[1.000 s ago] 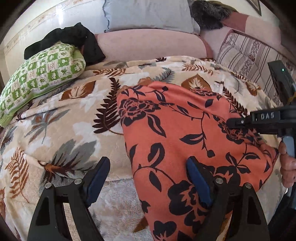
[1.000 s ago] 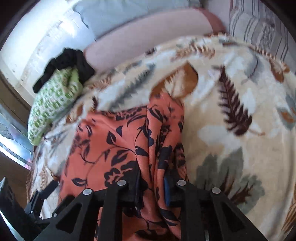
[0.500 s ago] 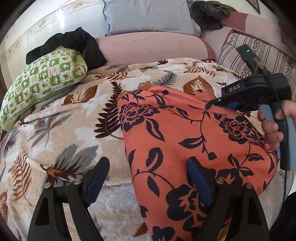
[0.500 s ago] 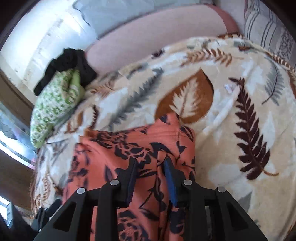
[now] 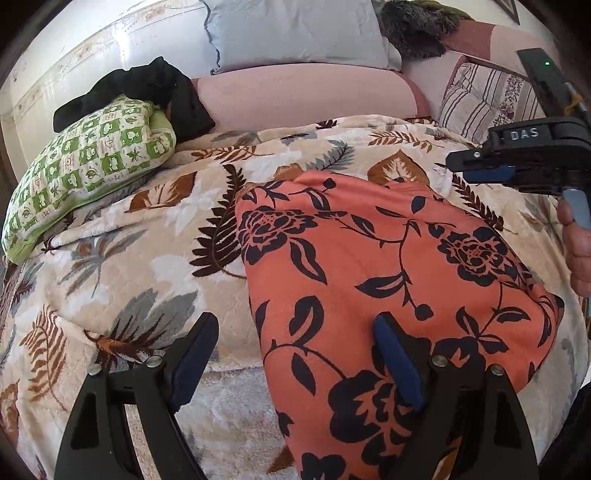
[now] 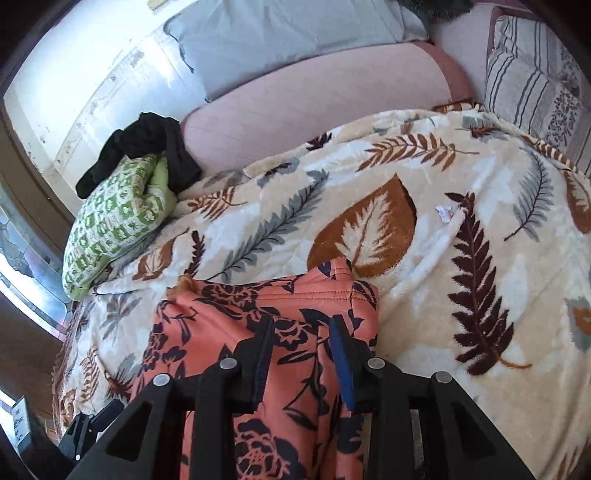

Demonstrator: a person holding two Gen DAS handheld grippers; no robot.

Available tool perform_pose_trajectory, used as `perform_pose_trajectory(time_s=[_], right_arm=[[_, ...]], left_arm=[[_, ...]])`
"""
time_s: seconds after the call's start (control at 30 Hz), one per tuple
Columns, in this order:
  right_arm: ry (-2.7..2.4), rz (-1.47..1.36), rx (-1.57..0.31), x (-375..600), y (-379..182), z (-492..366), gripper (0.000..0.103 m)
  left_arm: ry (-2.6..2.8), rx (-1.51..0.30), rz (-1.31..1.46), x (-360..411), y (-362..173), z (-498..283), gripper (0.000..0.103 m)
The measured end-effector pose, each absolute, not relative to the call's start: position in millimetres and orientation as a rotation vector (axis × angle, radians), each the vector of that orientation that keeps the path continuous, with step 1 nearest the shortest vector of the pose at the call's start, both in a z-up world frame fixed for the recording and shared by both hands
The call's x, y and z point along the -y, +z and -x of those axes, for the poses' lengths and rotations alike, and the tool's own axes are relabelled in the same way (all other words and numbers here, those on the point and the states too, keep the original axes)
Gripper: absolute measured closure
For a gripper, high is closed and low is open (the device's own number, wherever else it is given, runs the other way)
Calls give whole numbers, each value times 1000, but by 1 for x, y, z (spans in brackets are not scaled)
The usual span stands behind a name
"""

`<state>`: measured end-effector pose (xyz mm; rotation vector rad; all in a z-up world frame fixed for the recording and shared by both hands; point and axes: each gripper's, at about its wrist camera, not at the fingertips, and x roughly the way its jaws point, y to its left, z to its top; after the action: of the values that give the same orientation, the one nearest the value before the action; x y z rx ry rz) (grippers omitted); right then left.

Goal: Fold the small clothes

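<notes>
I am looking along my left gripper, whose jaws are standing wide apart with nothing between them. One blue-padded finger is hovering over the leaf-print blanket; the other is sitting above the orange floral garment.

That garment, orange cloth printed with black roses and vines, is lying spread on the blanket, its near end draping toward me over the bed's edge. It is looking thin, soft and light, so I am judging it will sag, wrinkle and slide on the plush blanket rather than hold any shape. A pinch on a hem or corner, taking in every layer, is looking like the safest hold.

My right gripper is reaching over the garment's far stitched hem. Its jaws are standing a little apart with cloth lying between and under them; I cannot tell whether the pads are pinching it or only resting above it. In the left view this tool is appearing at the right edge, raised just above the far corner, with my right hand on its handle.

Farther back, a green checked pillow is lying at the left with a black garment draped over it. Beyond are a pink bolster, a pale blue pillow and a striped cushion.
</notes>
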<state>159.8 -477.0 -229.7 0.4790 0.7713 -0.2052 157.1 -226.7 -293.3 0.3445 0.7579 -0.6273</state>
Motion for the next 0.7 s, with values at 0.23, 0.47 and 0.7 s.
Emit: perform_pose_trajectory(time_s=[0.23, 0.47, 0.7], right_arm=[[-210, -457, -836, 453, -232, -131, 69], [-221, -489, -984, 441, -284, -115, 68], [-180, -575, -973, 457, -276, -116, 65]], left_arm=[[-620, -771, -331, 226, -294, -160, 14], [-612, -774, -332, 227, -296, -159, 14], [-614, -762, -311, 223, -286, -159, 14]])
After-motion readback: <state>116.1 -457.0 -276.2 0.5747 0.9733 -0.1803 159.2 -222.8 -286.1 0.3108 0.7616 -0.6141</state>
